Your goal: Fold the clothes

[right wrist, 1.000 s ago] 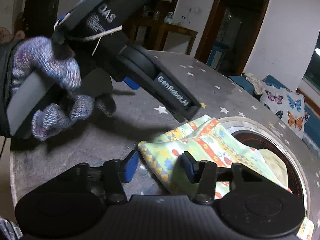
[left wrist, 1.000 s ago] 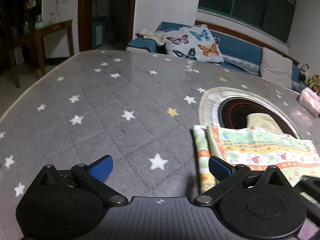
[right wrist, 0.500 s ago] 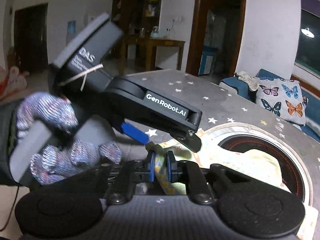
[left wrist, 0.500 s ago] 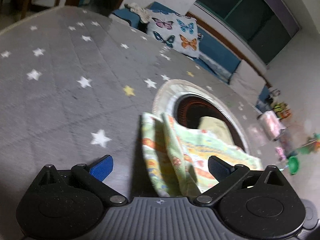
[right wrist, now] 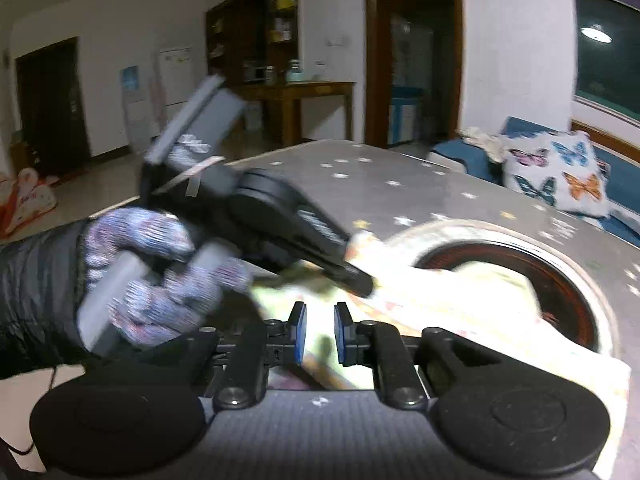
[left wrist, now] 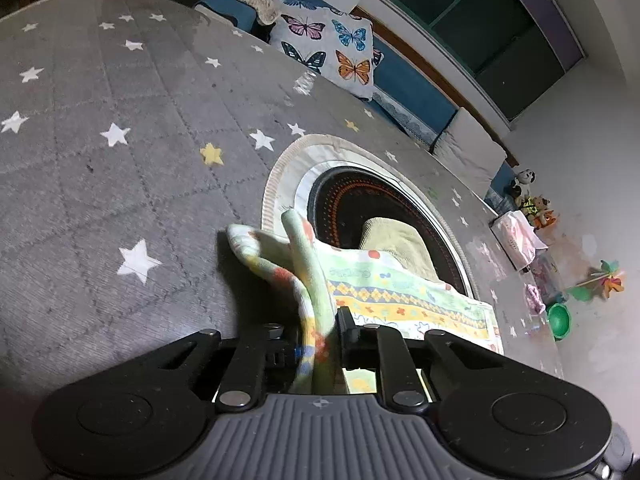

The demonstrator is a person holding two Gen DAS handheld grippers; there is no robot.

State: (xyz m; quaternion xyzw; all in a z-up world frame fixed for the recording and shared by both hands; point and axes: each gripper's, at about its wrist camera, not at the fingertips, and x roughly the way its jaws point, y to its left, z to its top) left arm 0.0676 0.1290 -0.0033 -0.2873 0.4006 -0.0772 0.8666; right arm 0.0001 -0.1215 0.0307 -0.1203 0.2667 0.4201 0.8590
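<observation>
Both grippers pinch the patterned cloth (left wrist: 400, 292): left gripper (left wrist: 320, 344) clamps one corner, right gripper (right wrist: 319, 334) another (view blurred). Next, probably carry the edge across the tabletop (left wrist: 120, 184).

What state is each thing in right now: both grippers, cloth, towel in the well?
Left gripper: shut on the cloth's edge.
Right gripper: jaws narrow, slightly apart; grip unclear.
Cloth: near end lifted and bunched, rest draped over the well.
Yellow towel: lying in the round well.
</observation>
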